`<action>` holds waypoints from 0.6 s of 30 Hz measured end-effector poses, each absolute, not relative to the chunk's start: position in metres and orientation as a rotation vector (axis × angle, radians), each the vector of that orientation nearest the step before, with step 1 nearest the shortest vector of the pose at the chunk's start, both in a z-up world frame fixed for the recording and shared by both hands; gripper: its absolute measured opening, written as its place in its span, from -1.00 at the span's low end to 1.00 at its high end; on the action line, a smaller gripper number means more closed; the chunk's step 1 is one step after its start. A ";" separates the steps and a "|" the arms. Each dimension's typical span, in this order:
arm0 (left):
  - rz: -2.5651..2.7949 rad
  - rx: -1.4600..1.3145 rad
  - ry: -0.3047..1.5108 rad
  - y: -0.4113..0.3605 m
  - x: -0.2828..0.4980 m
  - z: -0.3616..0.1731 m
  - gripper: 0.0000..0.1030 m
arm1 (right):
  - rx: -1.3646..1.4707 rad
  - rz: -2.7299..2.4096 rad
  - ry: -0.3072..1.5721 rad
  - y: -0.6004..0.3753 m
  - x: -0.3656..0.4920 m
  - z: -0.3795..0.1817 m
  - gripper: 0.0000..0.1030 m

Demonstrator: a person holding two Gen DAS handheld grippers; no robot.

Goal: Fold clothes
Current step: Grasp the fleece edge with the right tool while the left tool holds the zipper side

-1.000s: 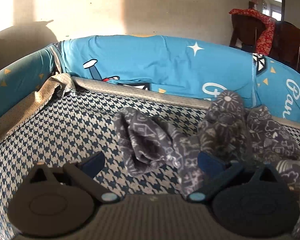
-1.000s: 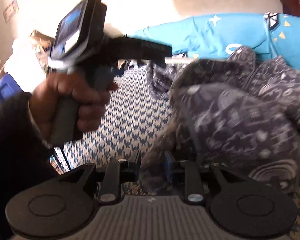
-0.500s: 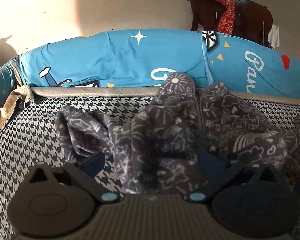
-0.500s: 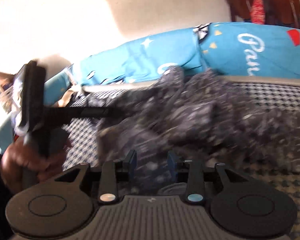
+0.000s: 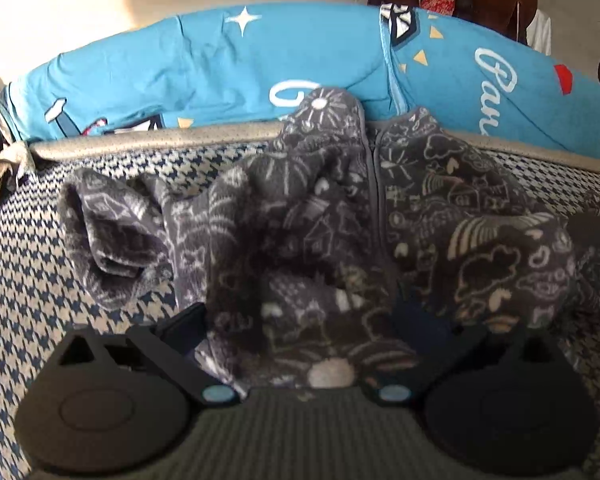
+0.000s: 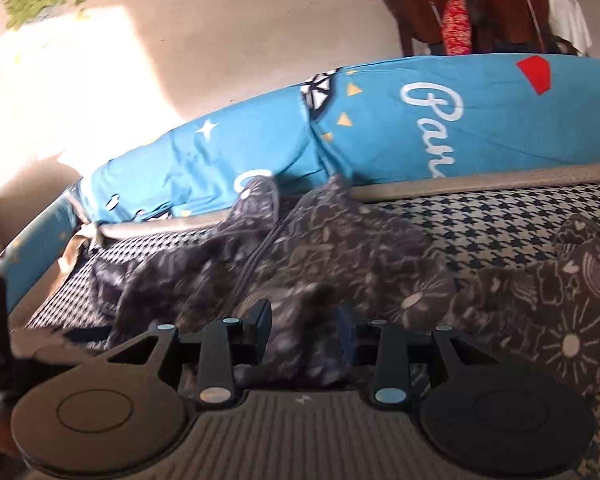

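While the fleecy, doodle-printed grey garment (image 5: 328, 216) lies bunched on the houndstooth mattress (image 5: 32, 280), the left gripper (image 5: 300, 320) stands spread around it; the right gripper (image 6: 304, 332) pinches a fold.

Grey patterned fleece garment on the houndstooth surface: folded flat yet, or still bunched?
Still bunched. The grey fleece garment sits in a rumpled heap on the houndstooth surface, one sleeve opening gaping at the left, with no flat layers or straight fold edges.

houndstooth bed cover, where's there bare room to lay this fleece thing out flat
Bare houndstooth cover lies left of the grey patterned fleece garment, up to the beige edge strip. Another bare stretch sits right of the heap, below the blue pillows. The middle is crowded with bunched fleece.
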State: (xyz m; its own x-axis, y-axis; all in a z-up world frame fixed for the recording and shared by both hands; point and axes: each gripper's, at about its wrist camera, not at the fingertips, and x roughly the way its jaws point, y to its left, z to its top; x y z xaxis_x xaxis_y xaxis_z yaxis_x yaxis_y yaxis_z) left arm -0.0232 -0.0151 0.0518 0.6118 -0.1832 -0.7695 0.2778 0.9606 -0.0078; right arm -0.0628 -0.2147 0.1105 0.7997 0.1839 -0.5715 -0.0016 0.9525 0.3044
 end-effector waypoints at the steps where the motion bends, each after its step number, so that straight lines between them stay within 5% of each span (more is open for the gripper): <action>1: -0.268 0.104 0.888 -0.014 -0.023 0.049 1.00 | 0.307 0.093 0.637 -0.217 -0.059 0.110 -0.27; 13: -0.292 0.076 0.976 -0.013 -0.019 0.035 1.00 | 0.344 -0.026 0.641 -0.235 0.002 0.091 0.05; 18: -0.297 0.070 0.987 -0.018 -0.017 0.034 1.00 | 0.382 -0.051 0.631 -0.245 0.024 0.086 0.37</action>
